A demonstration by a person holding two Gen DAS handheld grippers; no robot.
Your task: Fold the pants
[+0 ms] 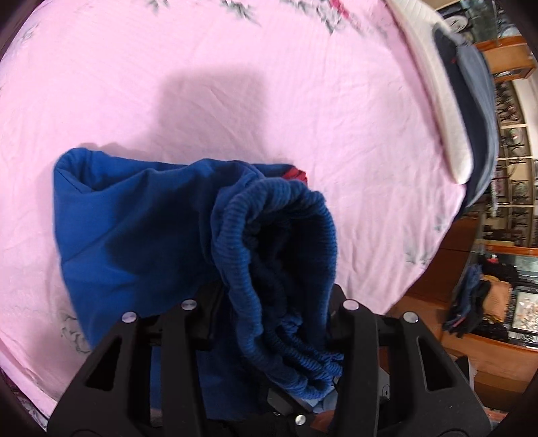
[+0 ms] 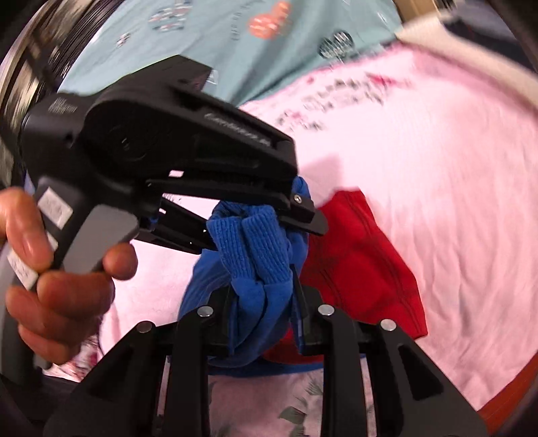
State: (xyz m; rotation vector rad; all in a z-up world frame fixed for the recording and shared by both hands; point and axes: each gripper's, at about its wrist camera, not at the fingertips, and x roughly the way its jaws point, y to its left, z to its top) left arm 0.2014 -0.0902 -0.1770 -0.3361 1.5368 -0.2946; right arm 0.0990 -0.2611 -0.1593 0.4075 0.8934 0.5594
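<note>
The blue pants [image 1: 134, 228] hang bunched over the pink bedsheet [image 1: 269, 101], with a thick ribbed band [image 1: 279, 255] rolled toward the camera. My left gripper [image 1: 272, 299] is shut on that ribbed band. In the right wrist view, a hand [image 2: 60, 285] holds the left gripper [image 2: 275, 228], its jaws clamped across the ribbed band [image 2: 255, 245]. Just below it, my right gripper [image 2: 265, 316] is shut on a gathered fold of the same blue pants [image 2: 255, 302]. A red part of the garment [image 2: 356, 269] spreads on the sheet to the right.
A white cushion [image 1: 437, 101] with a dark blue garment [image 1: 474, 101] on it lies along the bed's far right edge. Wooden shelves [image 1: 511, 188] and a clothes pile [image 1: 484, 302] stand beyond. A person's teal shirt [image 2: 235, 27] fills the top of the right wrist view.
</note>
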